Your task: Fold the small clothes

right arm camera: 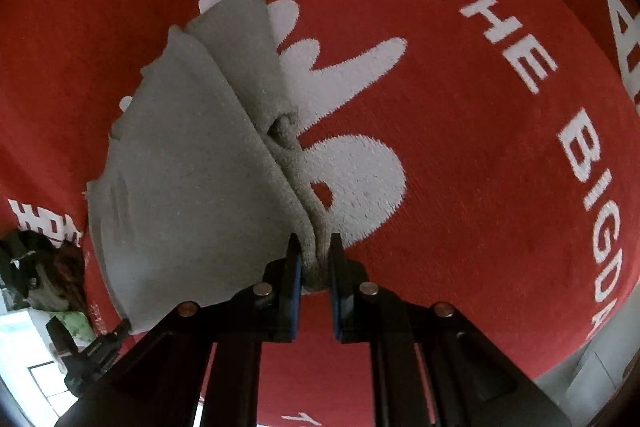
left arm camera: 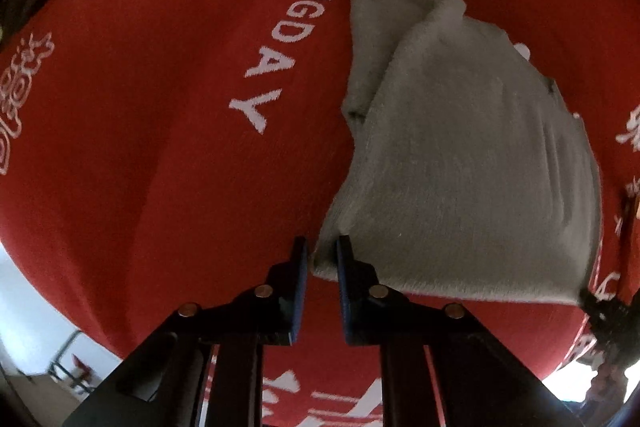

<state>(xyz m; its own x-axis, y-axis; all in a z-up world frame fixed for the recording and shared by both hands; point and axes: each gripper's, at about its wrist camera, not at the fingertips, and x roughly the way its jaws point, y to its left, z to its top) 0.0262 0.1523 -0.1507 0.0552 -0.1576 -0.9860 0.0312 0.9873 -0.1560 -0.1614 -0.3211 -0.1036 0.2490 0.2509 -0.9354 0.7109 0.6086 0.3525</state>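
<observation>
A small grey knit garment [left arm camera: 460, 167] lies partly folded on a red cover. In the left wrist view my left gripper [left arm camera: 322, 247] points down at the garment's near left corner, and that corner sits pinched between its two narrow-set fingers. In the right wrist view the same garment [right arm camera: 192, 187] spreads to the left, with its bunched edge gathered between the fingers of my right gripper [right arm camera: 314, 243], which is shut on it. The right gripper shows dimly at the garment's far corner [left arm camera: 600, 307]. The left gripper's tip appears at the lower left [right arm camera: 116, 335].
The red cover [left arm camera: 140, 147] carries white lettering "THE BIG DAY" [right arm camera: 520, 47] and white figures. A dark heap of other clothes [right arm camera: 44, 267] lies at its left edge. Pale floor and a white frame [left arm camera: 48, 359] show past the cover's near edge.
</observation>
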